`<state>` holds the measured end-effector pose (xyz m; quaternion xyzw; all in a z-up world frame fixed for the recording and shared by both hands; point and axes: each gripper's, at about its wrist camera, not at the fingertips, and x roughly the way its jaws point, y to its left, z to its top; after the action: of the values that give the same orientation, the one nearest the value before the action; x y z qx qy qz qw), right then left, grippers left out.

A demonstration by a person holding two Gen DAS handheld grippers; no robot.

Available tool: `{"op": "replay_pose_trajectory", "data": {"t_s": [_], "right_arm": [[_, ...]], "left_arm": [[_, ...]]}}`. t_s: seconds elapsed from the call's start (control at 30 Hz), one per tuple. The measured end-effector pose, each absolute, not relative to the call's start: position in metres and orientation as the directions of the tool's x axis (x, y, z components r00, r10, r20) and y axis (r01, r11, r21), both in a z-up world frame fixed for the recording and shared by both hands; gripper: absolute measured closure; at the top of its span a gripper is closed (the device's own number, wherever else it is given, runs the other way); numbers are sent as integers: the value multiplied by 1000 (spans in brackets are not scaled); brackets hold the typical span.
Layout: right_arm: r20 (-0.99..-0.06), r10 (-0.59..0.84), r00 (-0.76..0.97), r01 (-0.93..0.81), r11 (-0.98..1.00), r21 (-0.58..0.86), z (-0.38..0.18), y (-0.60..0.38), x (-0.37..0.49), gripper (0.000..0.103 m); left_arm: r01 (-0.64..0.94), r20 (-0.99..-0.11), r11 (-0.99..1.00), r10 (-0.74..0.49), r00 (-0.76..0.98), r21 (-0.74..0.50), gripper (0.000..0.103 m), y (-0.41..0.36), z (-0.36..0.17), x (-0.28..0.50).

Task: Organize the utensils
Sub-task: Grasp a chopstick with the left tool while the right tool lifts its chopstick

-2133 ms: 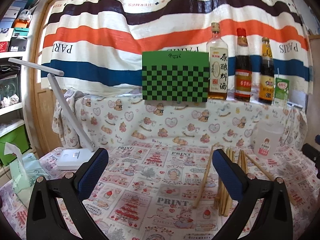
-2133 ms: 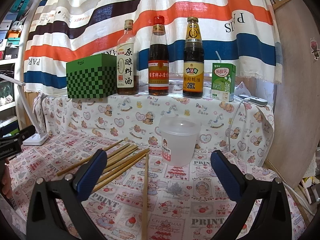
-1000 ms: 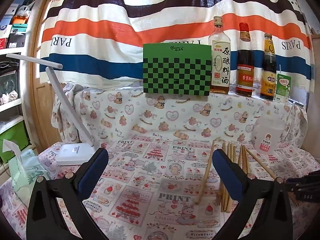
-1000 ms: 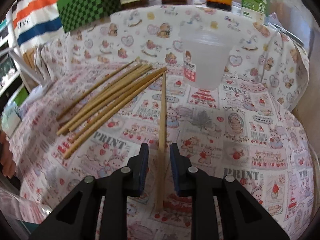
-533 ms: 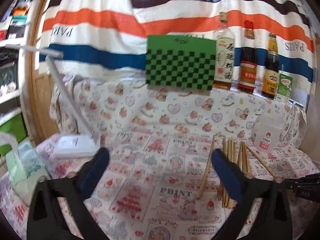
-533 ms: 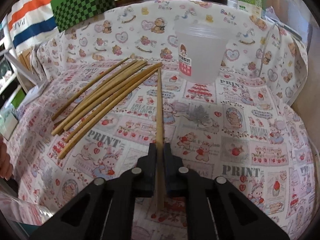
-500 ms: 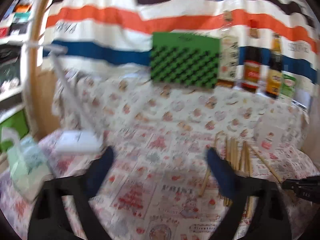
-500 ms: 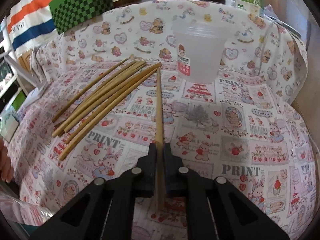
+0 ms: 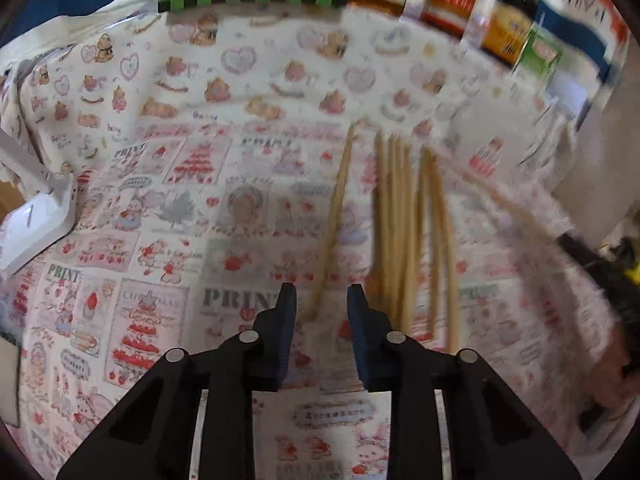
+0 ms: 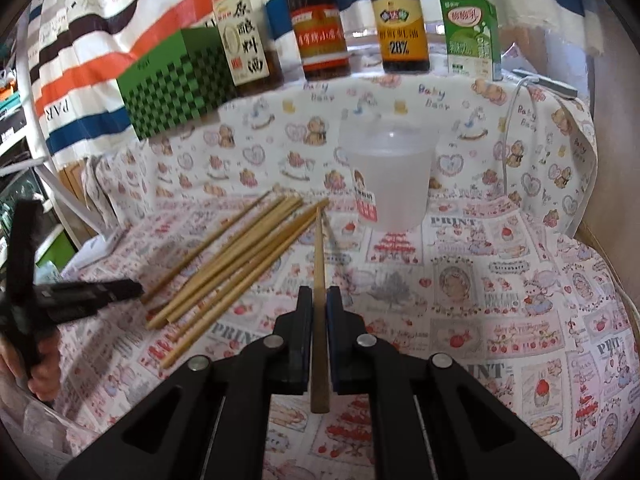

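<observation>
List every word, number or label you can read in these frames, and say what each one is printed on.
"28%": label of the dark bottle.
"原酿料酒": label of the pale bottle.
"PRINT": patterned tablecloth, repeated on several squares.
"Baby Bear": bear-print cloth draped below the bottles.
"PAR": striped curtain, turned sideways and cut off.
Red-capped bottle, green carton and cup sticker: characters too small or blurred to read.

"PRINT" repeats across the patterned tablecloth [image 10: 500,292], with "CHRISTMAS" in one panel at lower left of the left wrist view, and "Baby Bear" dots the bear-print cloth [image 10: 432,98] behind. Upper centre of the right wrist view, the dark sauce bottle [image 10: 400,20] reads "28%". At upper left, the striped curtain [image 10: 64,96] shows "PAR", mirrored.
</observation>
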<state>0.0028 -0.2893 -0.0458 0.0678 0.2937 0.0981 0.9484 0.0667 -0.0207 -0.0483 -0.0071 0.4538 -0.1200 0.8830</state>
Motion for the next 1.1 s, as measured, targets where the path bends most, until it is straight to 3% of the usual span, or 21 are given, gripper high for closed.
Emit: {"op": "replay_pose_trajectory", "data": {"t_s": [0.2, 0.23, 0.33, 0.5, 0.93, 1.1], "right_arm": [[-477, 233, 848, -172, 971, 168, -36, -288, -9, 97], [-467, 234, 852, -173, 970, 170, -34, -289, -9, 97], [-423, 237, 875, -180, 969, 170, -29, -290, -16, 97], [-379, 214, 900, -166, 974, 154, -21, -294, -23, 97], [-461, 233, 856, -200, 972, 121, 15, -294, -22, 97], [-434, 200, 878, -178, 980, 91, 28, -293, -18, 97]], "left_arm": [[172, -825, 982, -161, 542, -79, 84, -26, -54, 73], [173, -825, 982, -158, 543, -74, 93, -27, -54, 73], [164, -823, 982, -169, 542, -93, 95, -24, -53, 73], [219, -729, 956, -292, 620, -197, 97, -21, -14, 50], [251, -610, 950, -312, 729, -186, 97, -19, 58, 32], [253, -564, 949, -315, 763, -187, 97, -24, 74, 34]]}}
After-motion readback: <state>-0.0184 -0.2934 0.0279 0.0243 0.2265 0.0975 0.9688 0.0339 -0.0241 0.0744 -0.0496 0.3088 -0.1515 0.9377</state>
